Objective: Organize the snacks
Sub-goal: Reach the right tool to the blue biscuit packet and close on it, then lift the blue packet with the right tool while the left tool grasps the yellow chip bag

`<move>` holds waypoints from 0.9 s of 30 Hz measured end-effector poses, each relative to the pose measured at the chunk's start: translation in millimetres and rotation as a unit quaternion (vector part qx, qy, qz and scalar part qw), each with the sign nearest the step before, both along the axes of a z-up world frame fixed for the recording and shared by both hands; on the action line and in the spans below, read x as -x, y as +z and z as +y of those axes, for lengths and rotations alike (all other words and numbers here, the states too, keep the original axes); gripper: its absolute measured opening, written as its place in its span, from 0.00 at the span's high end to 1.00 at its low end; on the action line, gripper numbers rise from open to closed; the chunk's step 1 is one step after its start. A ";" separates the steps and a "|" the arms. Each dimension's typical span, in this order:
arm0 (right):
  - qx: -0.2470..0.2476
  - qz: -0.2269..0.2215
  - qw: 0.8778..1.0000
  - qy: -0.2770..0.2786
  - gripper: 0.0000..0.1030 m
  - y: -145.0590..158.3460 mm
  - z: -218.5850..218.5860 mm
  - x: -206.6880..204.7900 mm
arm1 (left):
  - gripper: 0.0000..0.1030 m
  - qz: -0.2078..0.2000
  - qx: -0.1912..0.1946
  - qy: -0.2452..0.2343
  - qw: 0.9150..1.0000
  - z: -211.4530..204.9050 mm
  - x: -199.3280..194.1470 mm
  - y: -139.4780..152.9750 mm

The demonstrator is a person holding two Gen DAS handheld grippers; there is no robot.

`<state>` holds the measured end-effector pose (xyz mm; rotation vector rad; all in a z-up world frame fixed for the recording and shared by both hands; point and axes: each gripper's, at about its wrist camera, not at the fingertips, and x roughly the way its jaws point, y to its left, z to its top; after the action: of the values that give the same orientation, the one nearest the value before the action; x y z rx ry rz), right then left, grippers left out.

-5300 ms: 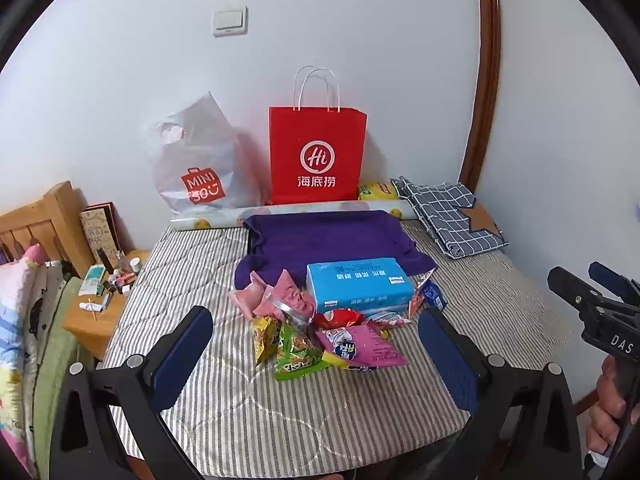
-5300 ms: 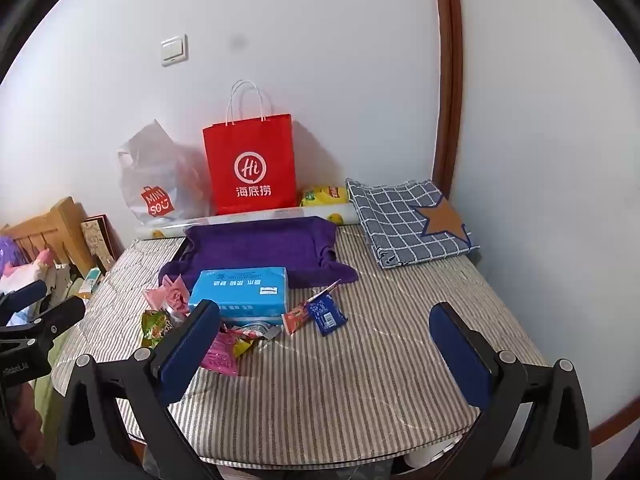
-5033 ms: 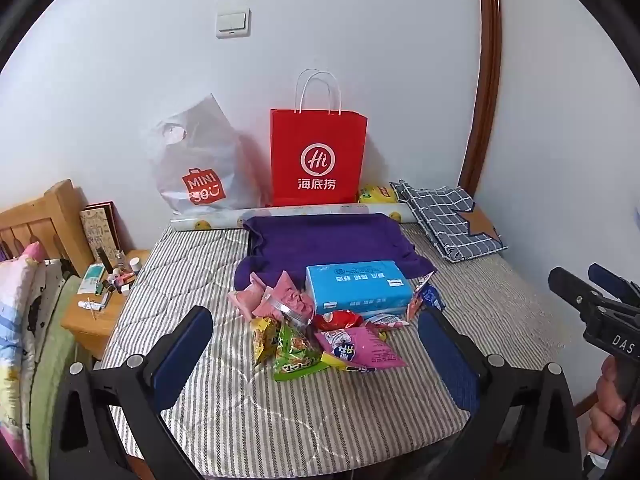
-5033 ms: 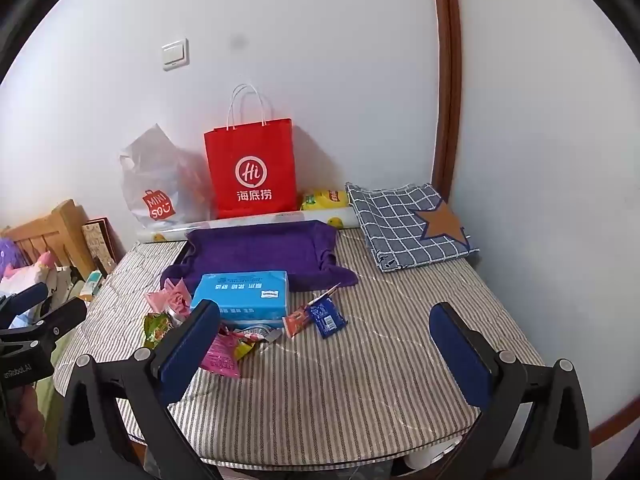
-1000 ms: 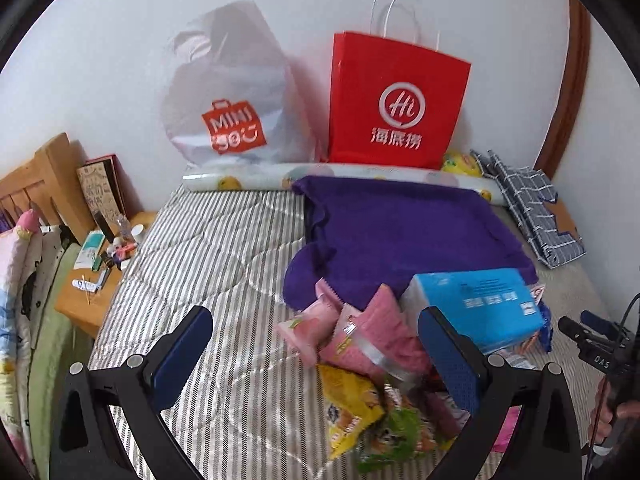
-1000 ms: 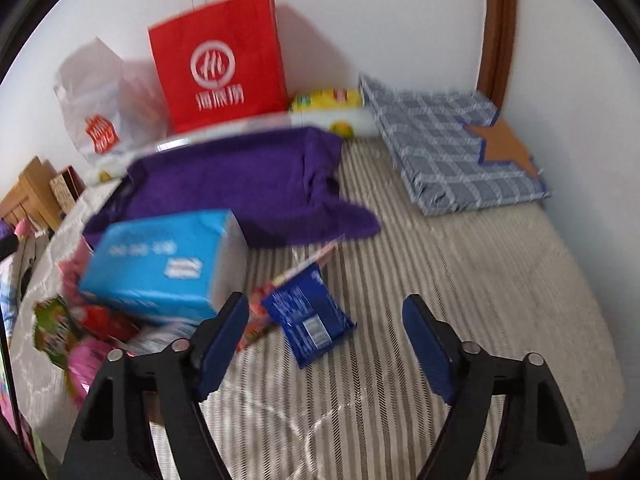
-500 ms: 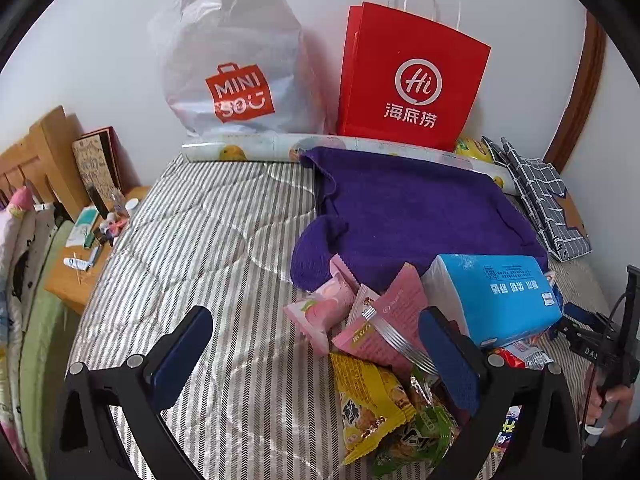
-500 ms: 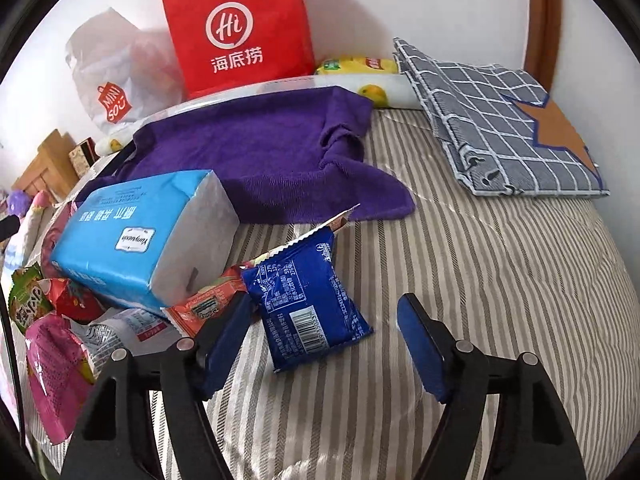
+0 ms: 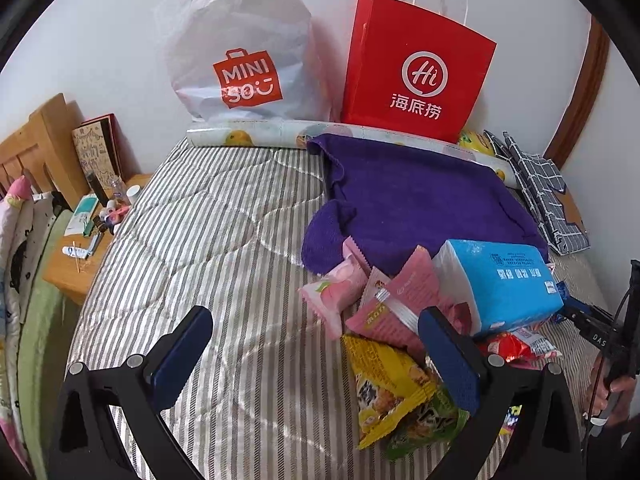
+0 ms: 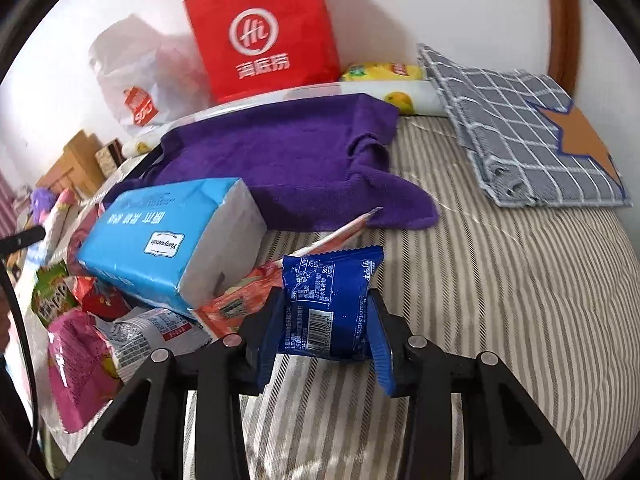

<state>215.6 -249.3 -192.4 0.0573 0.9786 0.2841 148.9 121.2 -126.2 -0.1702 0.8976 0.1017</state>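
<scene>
Since a second ago the left gripper [image 9: 316,354], jaws spread wide and empty, has dropped nearer the snack pile [image 9: 394,364] on the striped mattress [image 9: 208,248]. In the right view, the right gripper [image 10: 326,338] is closing onto the blue packet [image 10: 330,300] (first pick, likely). The red paper bag [image 10: 262,26] shows no contents.
</scene>
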 end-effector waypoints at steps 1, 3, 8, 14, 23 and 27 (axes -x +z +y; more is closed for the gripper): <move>0.001 -0.001 1.000 -0.007 0.61 2.3 -3.1 4.3 | 0.00 0.001 0.001 -0.002 1.000 0.8 2.0 -0.8; 0.006 0.003 1.000 -0.019 0.61 4.9 -7.9 12.3 | 0.00 0.004 0.005 -0.003 1.000 3.1 4.2 -3.7; 0.018 0.022 0.999 -0.031 0.61 2.2 -9.7 32.5 | 0.00 0.010 0.041 -0.024 0.999 1.3 6.4 -9.7; 0.029 0.024 0.999 -0.038 0.59 -0.2 -3.5 47.4 | 0.19 0.038 0.019 -0.052 0.998 -17.6 1.7 -26.4; 0.052 0.030 0.997 -0.051 0.57 -1.9 1.7 48.1 | 0.40 0.069 0.055 -0.082 0.993 -21.7 -4.8 -49.7; 0.070 0.035 0.995 -0.053 0.52 -7.9 10.0 44.0 | 0.47 0.071 0.072 -0.085 0.991 -20.1 -8.4 -56.2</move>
<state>171.5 -239.3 -200.3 -0.0094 1.0595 0.1153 157.3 101.1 -182.4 -0.2219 1.0576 -0.1117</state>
